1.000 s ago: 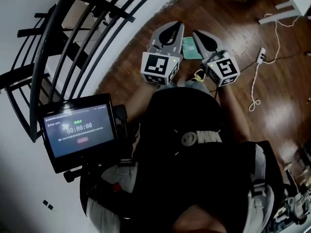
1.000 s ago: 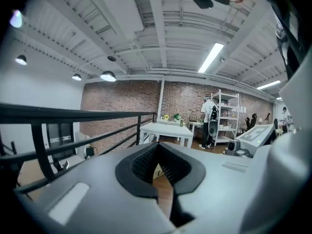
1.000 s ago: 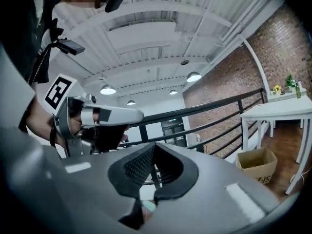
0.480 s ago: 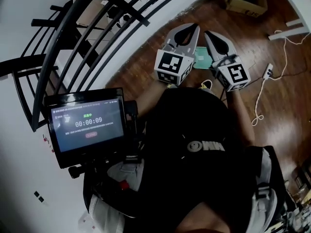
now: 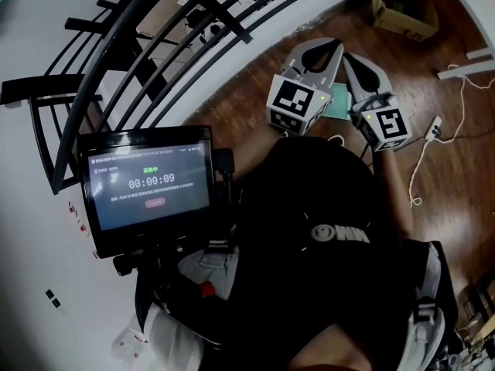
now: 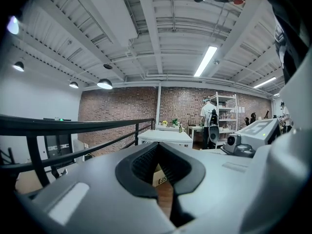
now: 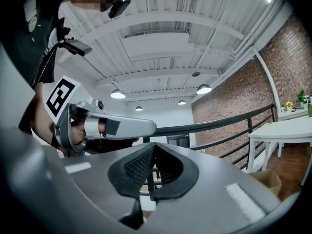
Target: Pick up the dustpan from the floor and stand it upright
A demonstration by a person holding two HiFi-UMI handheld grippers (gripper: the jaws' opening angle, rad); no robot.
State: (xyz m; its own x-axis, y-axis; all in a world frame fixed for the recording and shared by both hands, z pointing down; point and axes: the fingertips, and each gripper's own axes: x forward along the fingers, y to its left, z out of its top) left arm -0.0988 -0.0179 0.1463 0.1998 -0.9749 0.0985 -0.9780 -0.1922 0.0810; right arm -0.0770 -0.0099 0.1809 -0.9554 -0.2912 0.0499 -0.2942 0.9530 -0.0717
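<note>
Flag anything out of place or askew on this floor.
The green dustpan lies flat on the wood floor rather than standing upright. To its right, a white power strip and its cable trail loose across the boards, which looks like a trip risk. Nothing looks spilled or broken.

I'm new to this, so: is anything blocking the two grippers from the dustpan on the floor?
Nothing visible does. The green dustpan lies on the wood floor, showing between the left gripper and the right gripper, with nothing seen on or over it.
</note>
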